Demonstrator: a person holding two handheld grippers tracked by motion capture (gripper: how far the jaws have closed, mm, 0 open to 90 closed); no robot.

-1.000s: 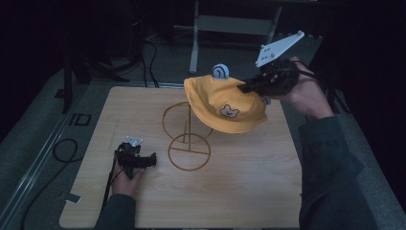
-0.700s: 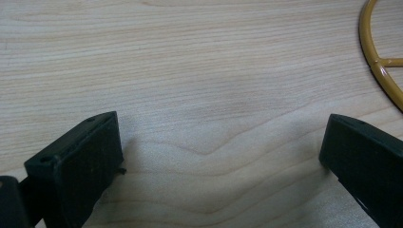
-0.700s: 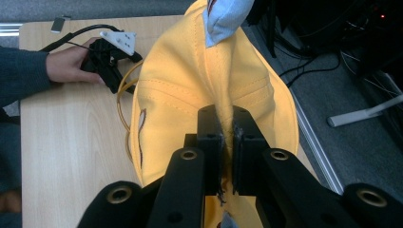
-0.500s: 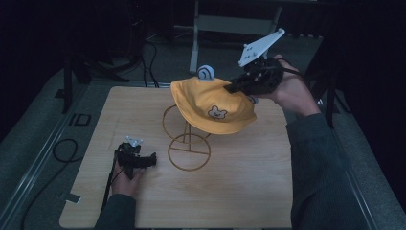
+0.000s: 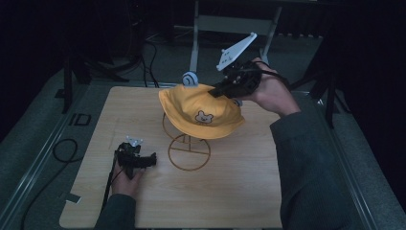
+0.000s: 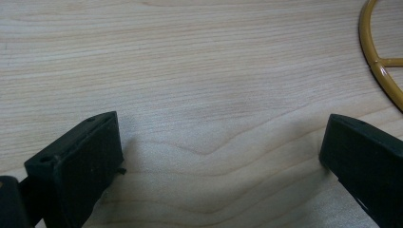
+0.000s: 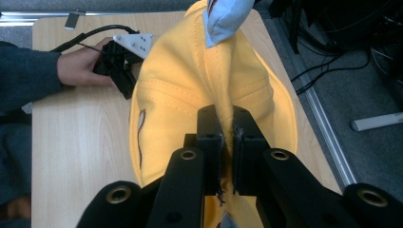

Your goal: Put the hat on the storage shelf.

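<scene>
High view: a light wooden table (image 5: 249, 191) fills the middle of a dark room, with grey floor and cables around it. Over the table's centre a yellow bucket hat (image 5: 201, 108), printed with a small bear face (image 5: 204, 116) and trimmed with a pale blue ear (image 5: 190, 78), hangs above a gold wire hat stand (image 5: 188, 149); the hat hides the stand's top, so whether it touches the wire cannot be told. From the right a sleeved forearm reaches in, and the right hand (image 5: 270, 91) grips the right gripper (image 5: 221, 90), a grey three-cornered plate rising from its top, at the far side of the hat. Seen from the right gripper view, that tool's two black jaws are clamped on a fold of the yellow fabric, which bunches between them, and the blue ear stands beyond the pinch. Near the table's left front, the left hand (image 5: 125, 178) rests the left gripper (image 5: 152, 160) low on the wood, just beside the stand's round base and apart from it. Its own view shows its jaws spread wide with nothing but bare wood grain between them, and a curve of the gold base ring (image 6: 378, 66) at the upper right.
</scene>
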